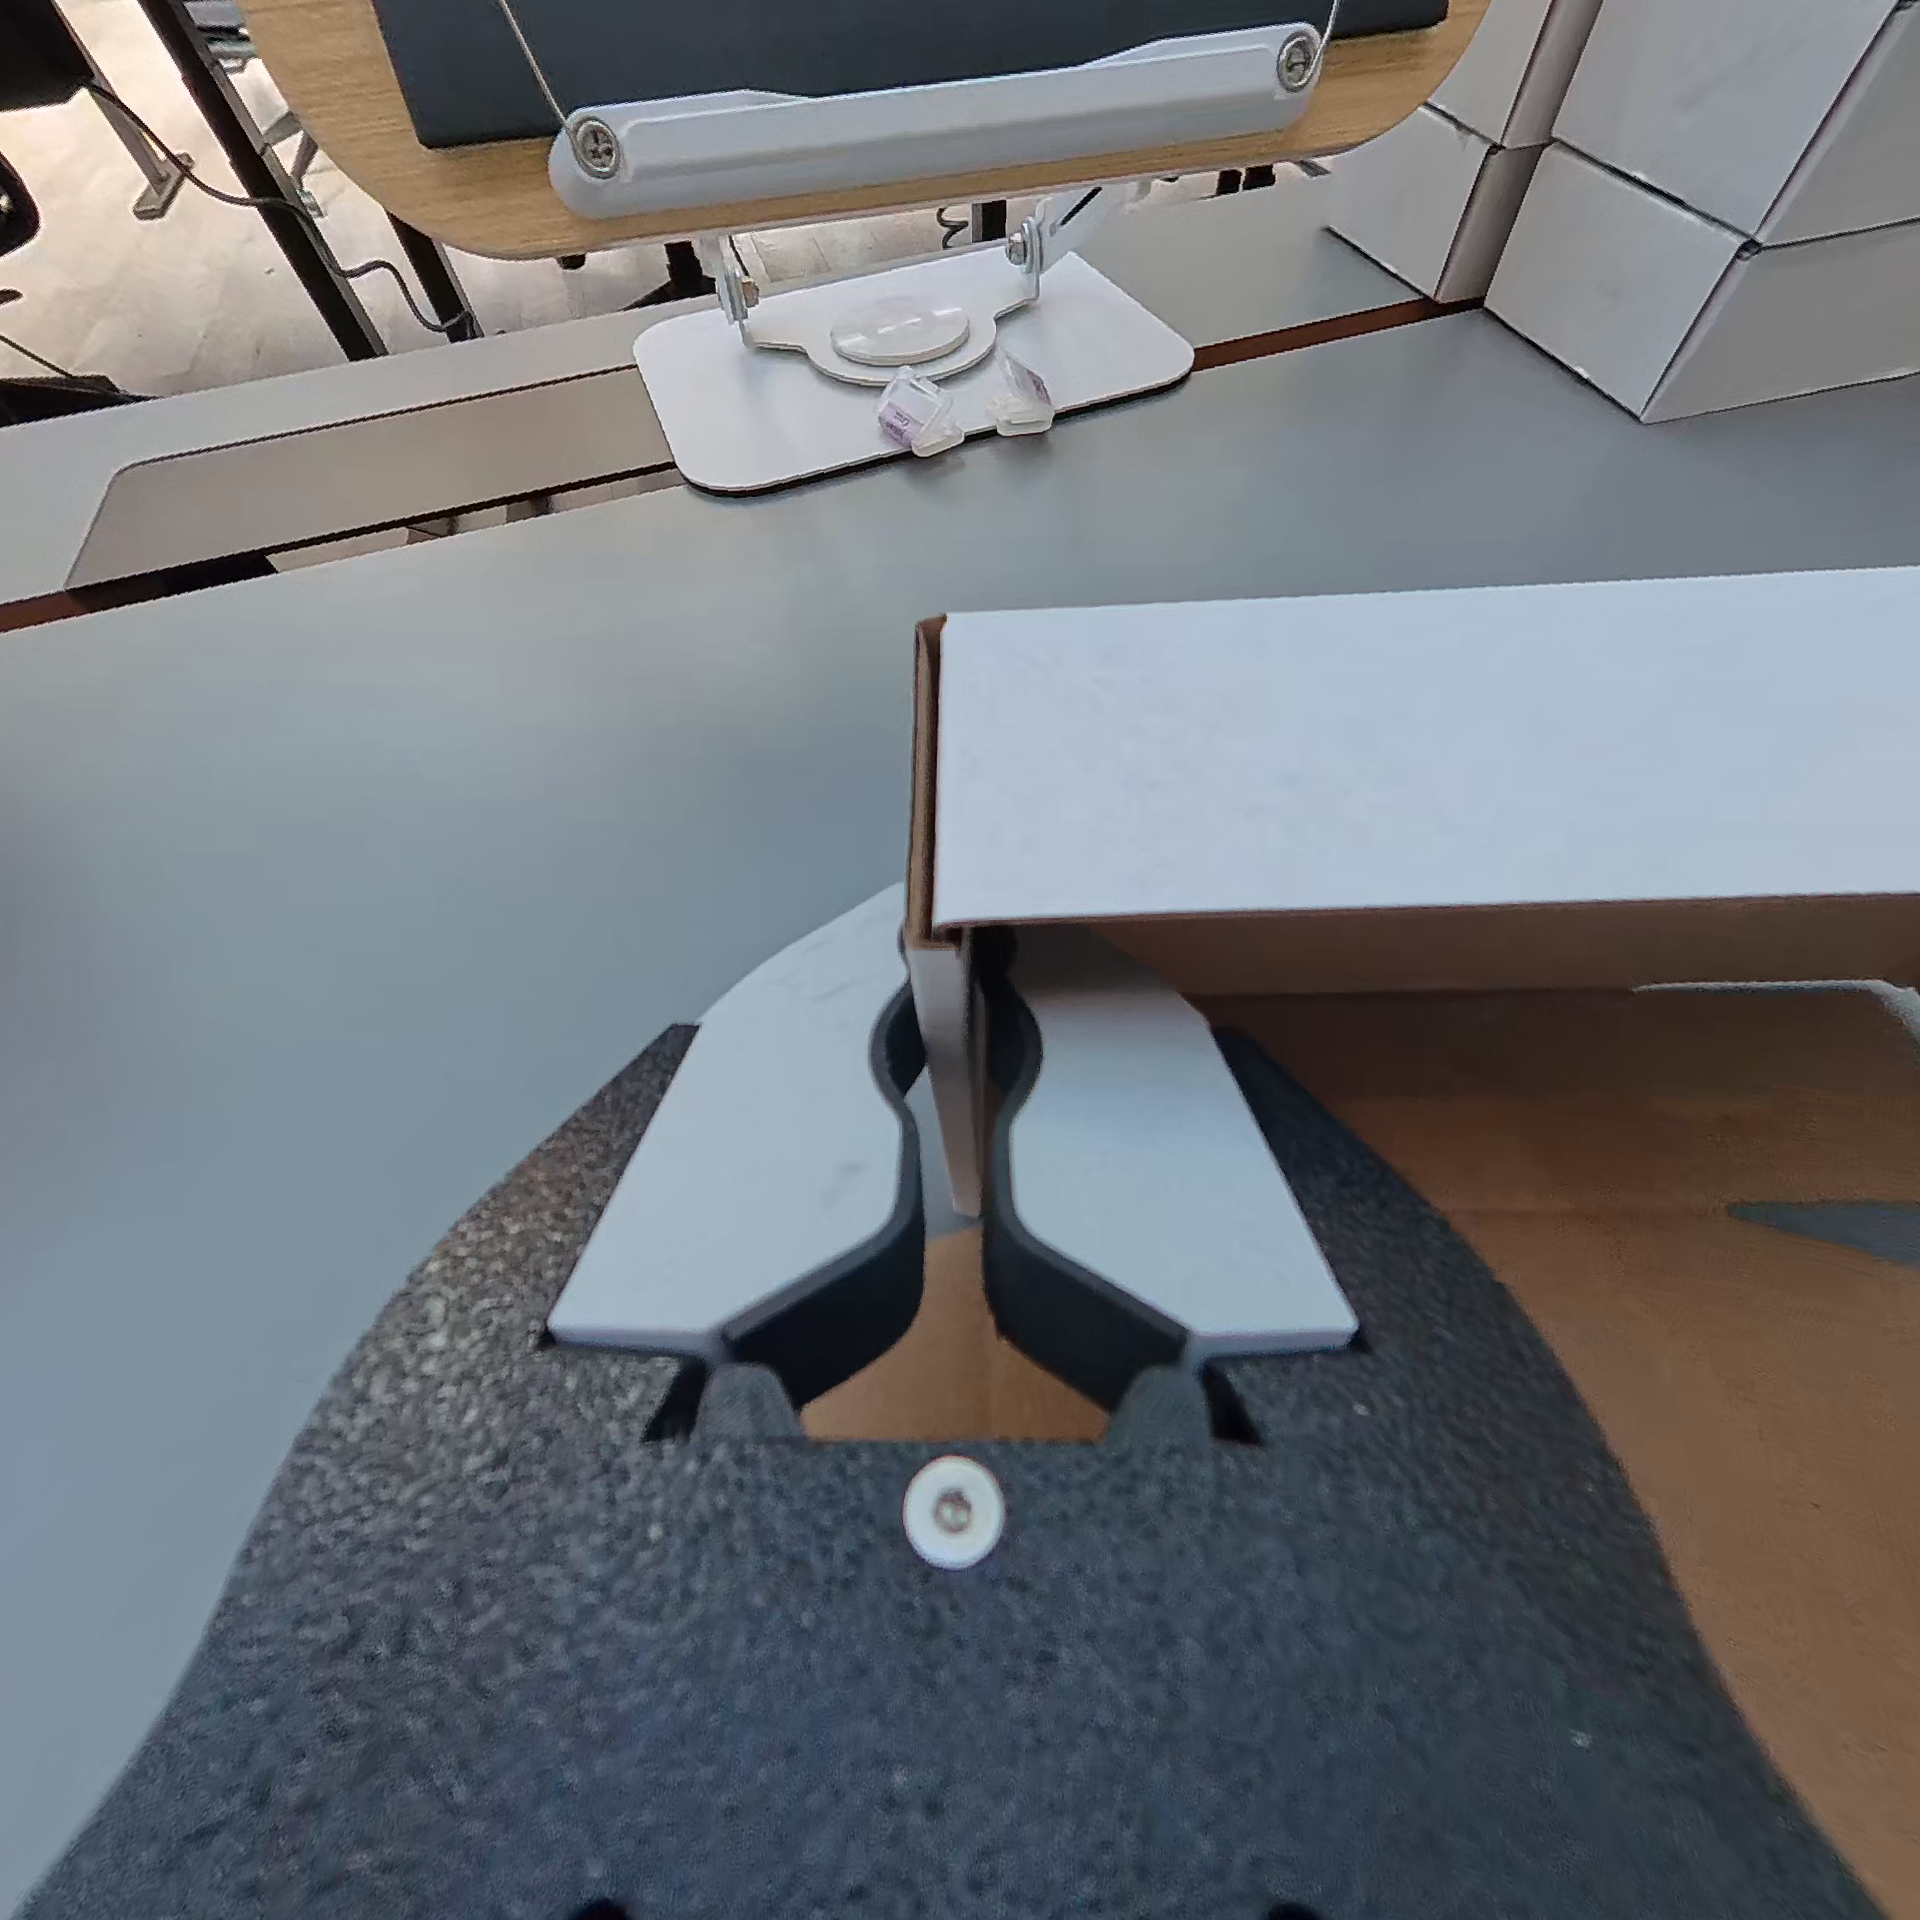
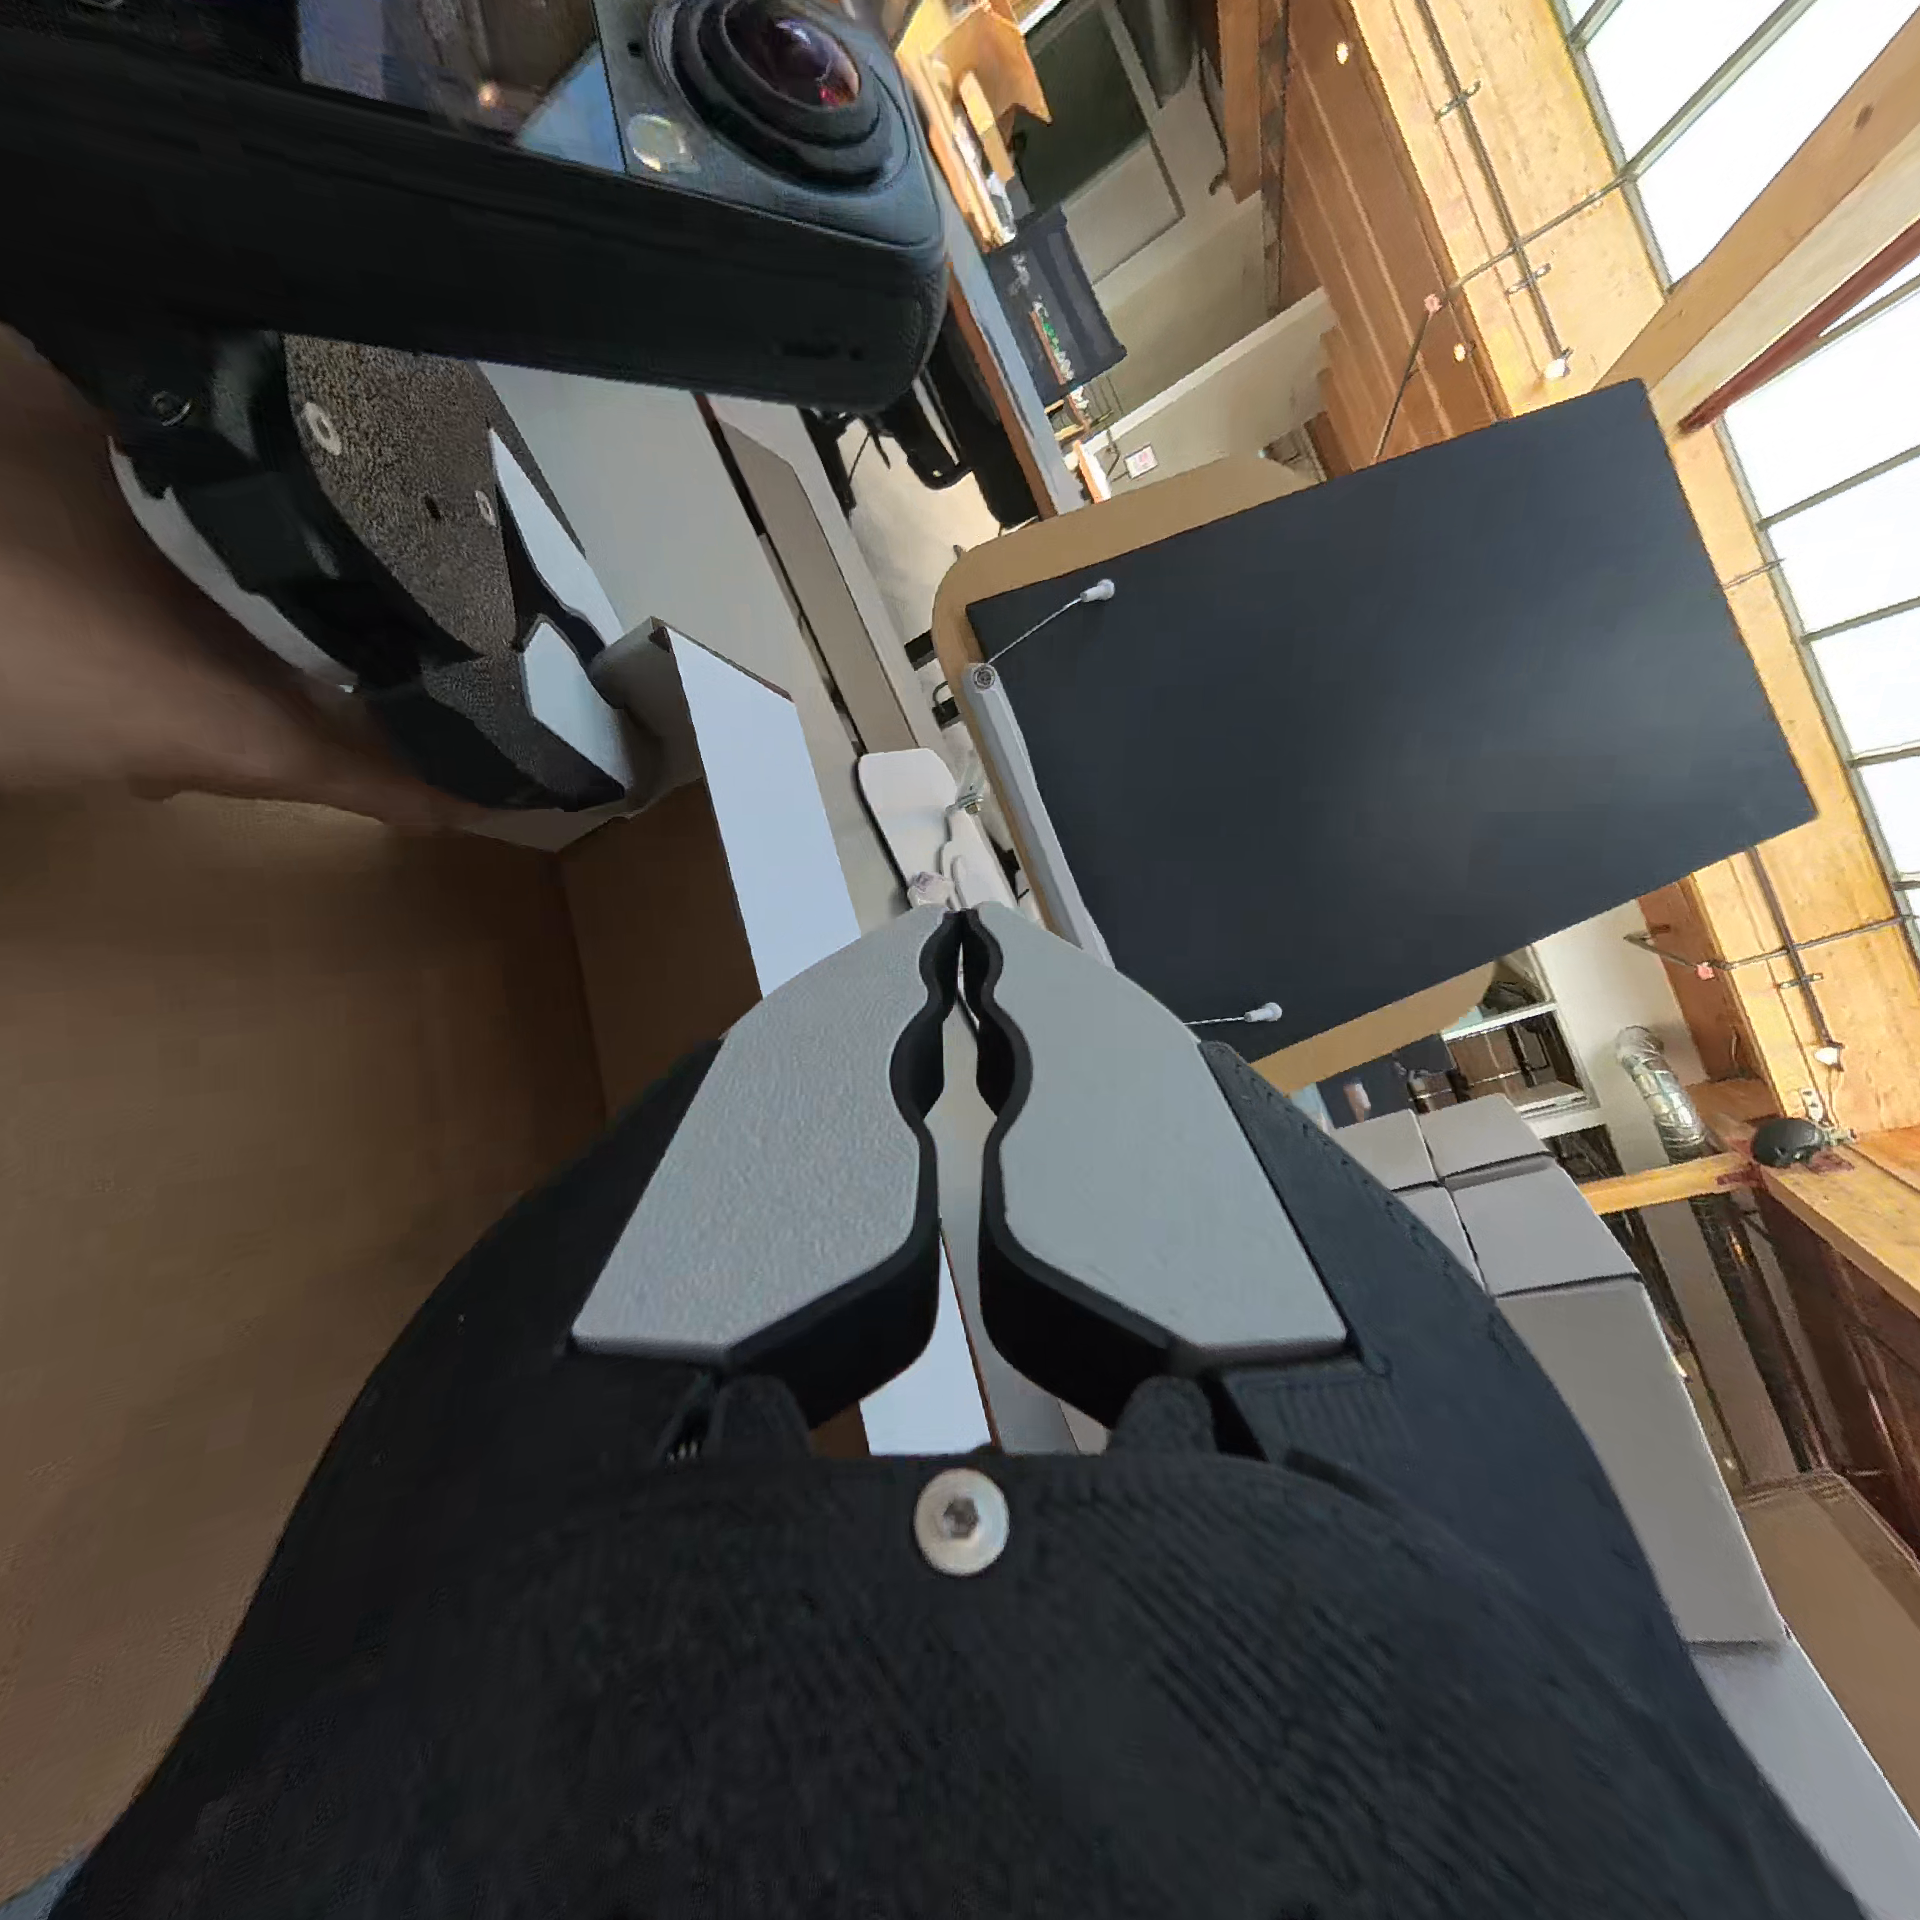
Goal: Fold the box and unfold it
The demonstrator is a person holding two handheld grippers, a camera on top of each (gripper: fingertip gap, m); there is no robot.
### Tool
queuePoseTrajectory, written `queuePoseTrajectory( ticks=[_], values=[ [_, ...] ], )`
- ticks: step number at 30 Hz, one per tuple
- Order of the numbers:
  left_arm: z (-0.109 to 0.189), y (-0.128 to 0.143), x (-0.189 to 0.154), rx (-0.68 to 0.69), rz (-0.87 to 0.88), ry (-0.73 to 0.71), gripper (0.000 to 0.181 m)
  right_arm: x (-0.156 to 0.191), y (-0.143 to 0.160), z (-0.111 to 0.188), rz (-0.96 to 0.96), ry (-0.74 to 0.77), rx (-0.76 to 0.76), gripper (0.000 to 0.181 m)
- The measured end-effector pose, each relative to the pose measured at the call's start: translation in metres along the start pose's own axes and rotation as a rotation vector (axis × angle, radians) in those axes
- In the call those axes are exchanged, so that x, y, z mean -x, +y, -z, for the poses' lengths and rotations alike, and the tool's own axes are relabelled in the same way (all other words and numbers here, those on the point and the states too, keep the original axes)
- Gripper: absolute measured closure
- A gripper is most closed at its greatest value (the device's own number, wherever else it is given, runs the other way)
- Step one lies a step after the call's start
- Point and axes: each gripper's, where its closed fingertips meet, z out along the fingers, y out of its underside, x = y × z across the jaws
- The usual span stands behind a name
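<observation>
I am pinching a narrow white flap at the corner of the white-outside, brown-inside cardboard box with my left gripper, fingers clamped on it. The box is lying part-folded on the grey tabletop. My right gripper is reaching along the box's upright white wall, fingertips pressed together on nothing I can make out.

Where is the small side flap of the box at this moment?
In the left wrist view, the side flap stands upright between the left claw's fingers, under the left corner of the white box wall.
</observation>
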Motion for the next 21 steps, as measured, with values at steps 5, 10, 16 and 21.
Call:
queuePoseTrajectory(
  ticks=[5,10,16,21],
  values=[
    [0.000,0.000,0.001,0.001,0.001,-0.008,0.175,0.029,0.014,-0.038,0.004,-0.176,0.176,0.181],
    [0.001,0.005,0.000,0.031,0.029,0.066,0.171,0.043,0.022,-0.040,0.015,-0.168,0.185,0.181],
    [0.002,0.006,0.001,0.029,0.044,0.083,0.173,0.047,0.023,-0.041,0.114,-0.044,0.198,0.181],
    [0.002,0.006,0.001,0.027,0.035,0.079,0.175,0.033,0.013,-0.022,0.156,0.089,0.161,0.181]
  ],
)
